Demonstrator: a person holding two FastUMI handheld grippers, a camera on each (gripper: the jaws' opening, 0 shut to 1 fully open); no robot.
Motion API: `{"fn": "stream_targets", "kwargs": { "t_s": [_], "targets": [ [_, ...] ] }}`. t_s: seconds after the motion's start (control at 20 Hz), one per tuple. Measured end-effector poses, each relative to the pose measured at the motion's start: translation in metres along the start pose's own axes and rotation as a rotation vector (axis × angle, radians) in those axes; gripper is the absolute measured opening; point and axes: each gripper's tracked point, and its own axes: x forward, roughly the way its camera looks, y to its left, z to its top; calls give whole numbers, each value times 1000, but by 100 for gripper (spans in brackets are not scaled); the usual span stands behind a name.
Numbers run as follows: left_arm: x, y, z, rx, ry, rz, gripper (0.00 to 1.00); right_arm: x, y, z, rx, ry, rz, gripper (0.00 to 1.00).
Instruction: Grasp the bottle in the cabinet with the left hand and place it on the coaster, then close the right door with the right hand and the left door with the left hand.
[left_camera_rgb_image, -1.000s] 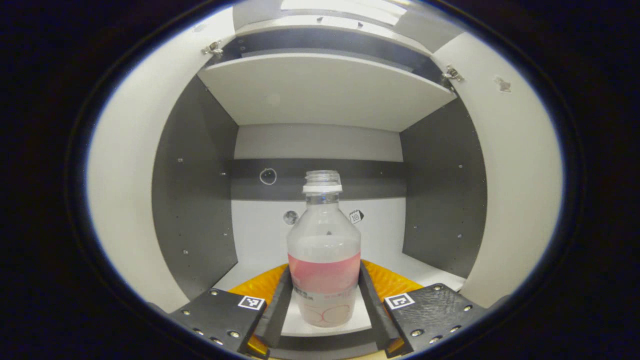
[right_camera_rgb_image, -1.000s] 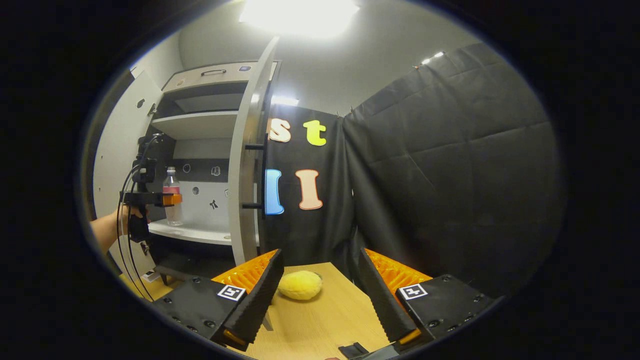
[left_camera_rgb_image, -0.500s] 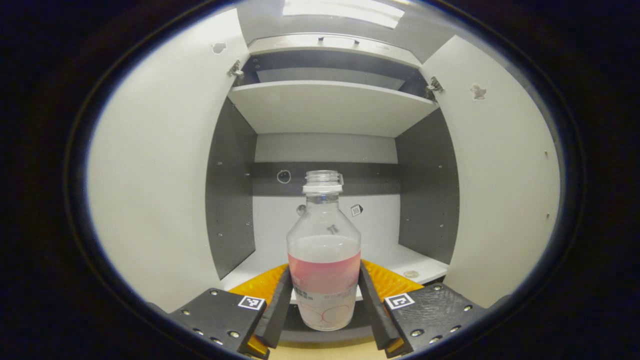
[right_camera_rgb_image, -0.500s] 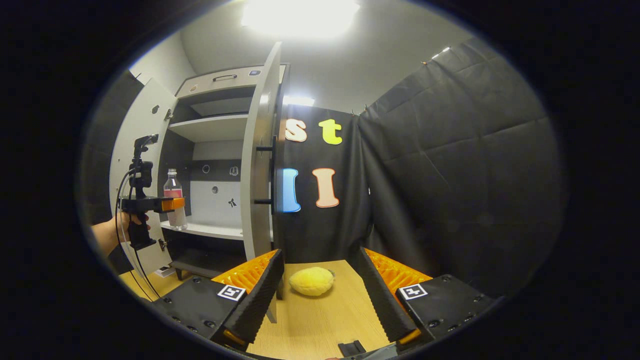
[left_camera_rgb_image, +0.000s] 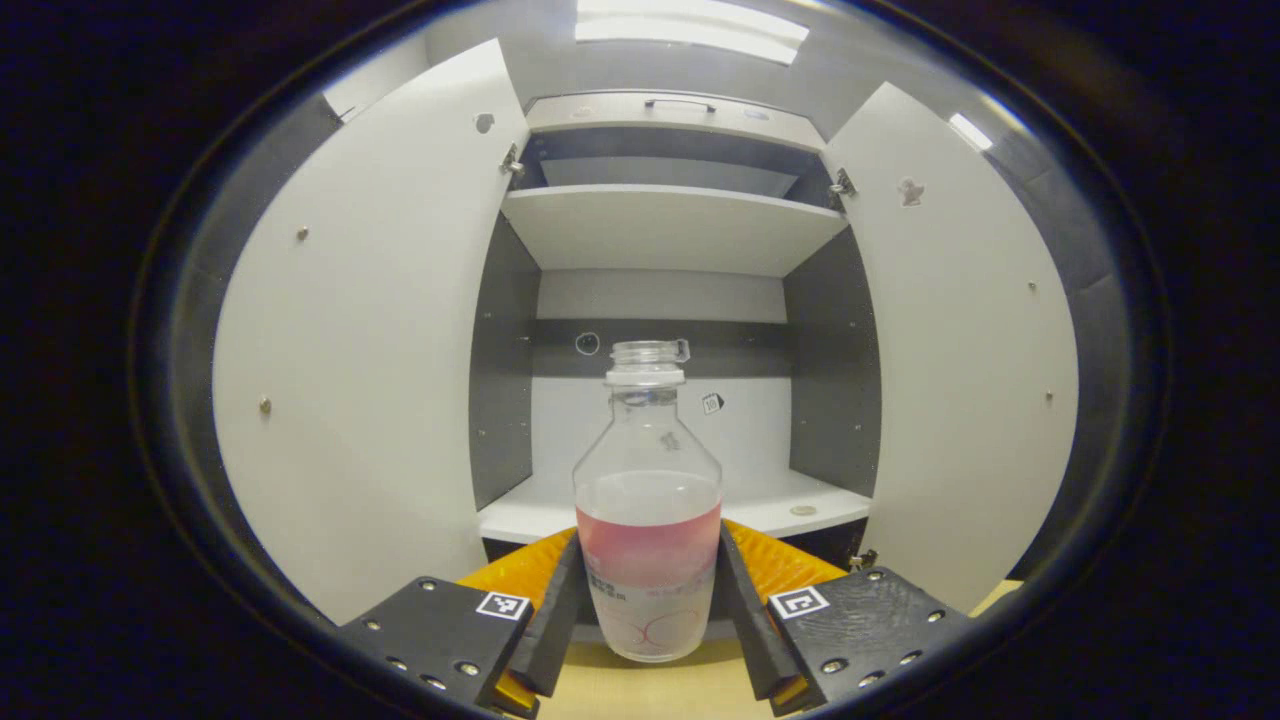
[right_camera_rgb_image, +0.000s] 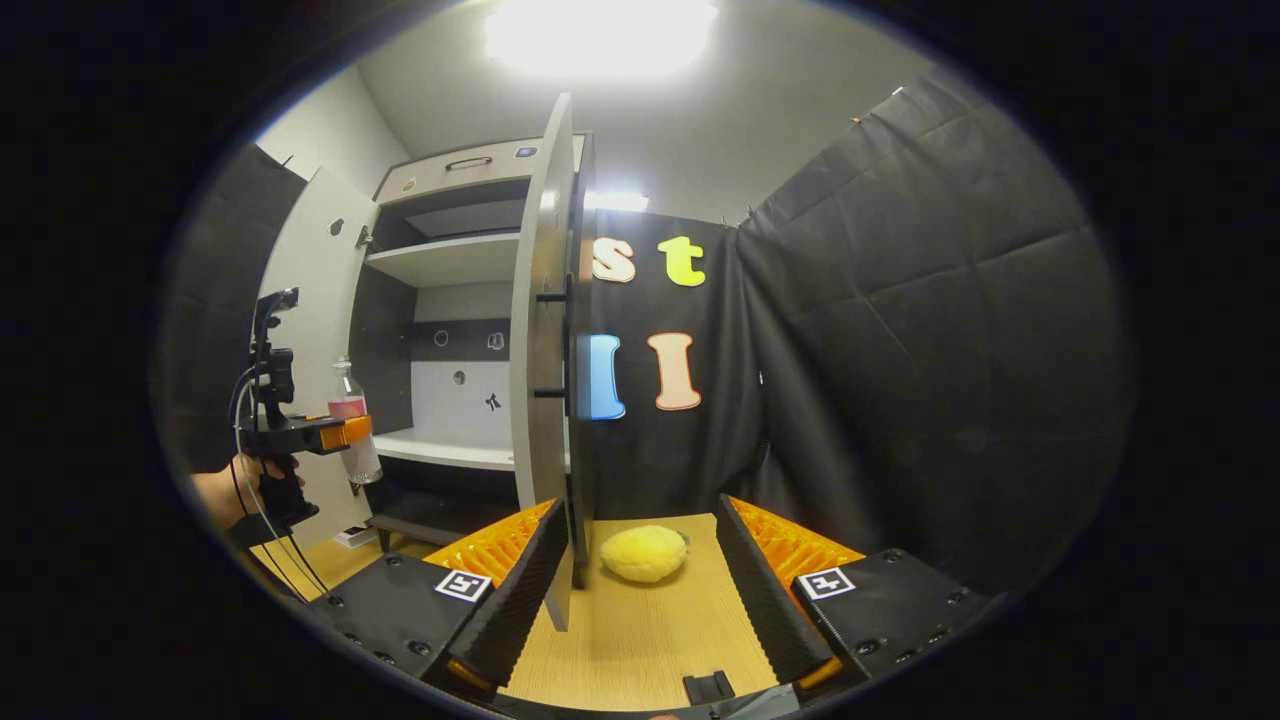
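**Bottle clamped in the left gripper, out in front of the open cabinet**

Left door (left_camera_rgb_image: 350, 340) first, in the left gripper view: it stands swung wide open, its pale inner face turned toward the camera. Next along is the cabinet (left_camera_rgb_image: 665, 225), with a bare shelf up top and a lower white shelf at the bottom of the opening. Dead centre sits the bottle (left_camera_rgb_image: 648, 510), upright, clear plastic, uncapped, pink liquid filling roughly its lower half. The left gripper (left_camera_rgb_image: 648, 610) has it: both fingers press against the bottle's lower sides, one on each flank. The bottle hangs in front of the lower shelf's edge, over pale wood. Then the right door (left_camera_rgb_image: 960, 370), open just as wide.

Over to the right gripper view, again from the left. A hand (right_camera_rgb_image: 235, 495) holds the left gripper by its handle, cables trailing down, and the bottle rides in it in front of the cabinet's lower shelf. The right door is seen edge-on, with two dark handle posts sticking out. Down on the wooden table (right_camera_rgb_image: 640, 630) lies a yellow fuzzy round object (right_camera_rgb_image: 643, 553), just beyond the door's bottom edge. The right gripper (right_camera_rgb_image: 640, 590) hovers above the table with its jaws spread wide and nothing between them.
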Motion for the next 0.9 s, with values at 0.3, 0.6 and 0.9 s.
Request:
{"fn": "stream_targets", "kwargs": {
  "t_s": [0.3,0.6,0.9],
  "targets": [
    [-46,-3,-49,-13,19,-11,72,-11,12,-3,-27,-6,39,95],
    [-82,-4,-114,-19,72,-26,72,-10,31,-7,-32,9,72,92],
    [-109,-13,-173,-16,134,-40,72,-10,42,-10,-67,16,91,95]
  ]
}}
